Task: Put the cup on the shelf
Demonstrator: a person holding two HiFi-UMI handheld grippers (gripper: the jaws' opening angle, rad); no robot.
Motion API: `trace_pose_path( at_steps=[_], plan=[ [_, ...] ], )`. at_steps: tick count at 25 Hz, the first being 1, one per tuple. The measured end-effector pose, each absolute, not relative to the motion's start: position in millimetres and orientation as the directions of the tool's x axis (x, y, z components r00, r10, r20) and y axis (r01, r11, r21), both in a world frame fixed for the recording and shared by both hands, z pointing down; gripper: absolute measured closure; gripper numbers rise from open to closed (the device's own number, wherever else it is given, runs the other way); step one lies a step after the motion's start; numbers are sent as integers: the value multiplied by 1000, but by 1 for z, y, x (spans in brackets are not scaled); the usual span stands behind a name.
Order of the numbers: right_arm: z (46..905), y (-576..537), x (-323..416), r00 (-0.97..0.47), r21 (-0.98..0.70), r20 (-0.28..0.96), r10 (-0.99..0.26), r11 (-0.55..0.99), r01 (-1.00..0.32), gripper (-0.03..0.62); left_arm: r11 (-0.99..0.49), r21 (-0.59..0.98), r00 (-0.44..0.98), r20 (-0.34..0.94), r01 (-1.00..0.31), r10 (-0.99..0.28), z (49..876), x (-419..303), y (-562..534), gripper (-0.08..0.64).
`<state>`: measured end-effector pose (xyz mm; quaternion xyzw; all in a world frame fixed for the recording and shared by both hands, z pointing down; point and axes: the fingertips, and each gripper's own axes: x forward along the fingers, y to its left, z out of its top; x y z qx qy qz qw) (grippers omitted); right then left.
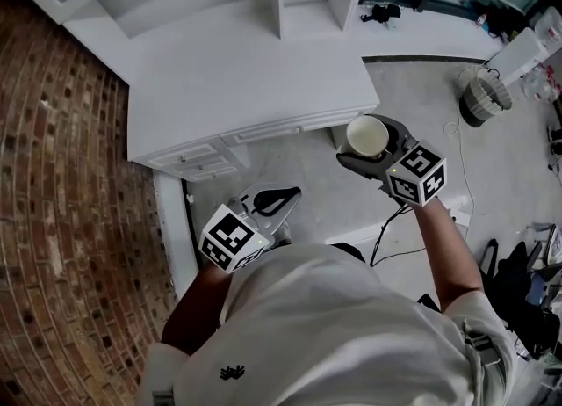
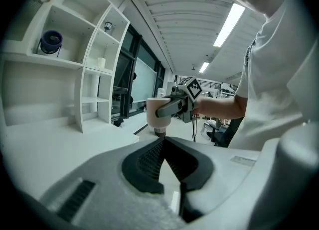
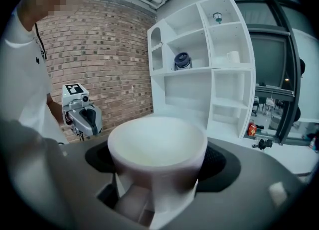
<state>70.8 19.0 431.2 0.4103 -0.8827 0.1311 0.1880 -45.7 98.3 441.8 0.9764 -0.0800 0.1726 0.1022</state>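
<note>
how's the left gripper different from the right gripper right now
The right gripper has its fingers spread wide round a white cup; the left gripper has its fingers together at the tips, with nothing between them. In the head view the right gripper is held further out, beside the corner of the white desk; the left gripper sits closer to the person's body. Each carries a marker cube.

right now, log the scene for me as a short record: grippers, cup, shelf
right gripper: shut on the cup, fingers against its sides
cup: white, upright, looks empty
left gripper: shut, holding nothing
shelf unit: white, standing on the white desk, ahead of both grippers
cup on shelf: not yet
</note>
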Motion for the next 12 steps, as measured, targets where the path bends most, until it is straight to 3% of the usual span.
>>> trace_pose_path(
  at_steps=[12],
  plan=[
    [408, -97, 75, -564, -42, 397, -724, 599, -799, 138, -961, 214, 932, 350, -174, -91, 454, -60, 17, 554]
  ],
)
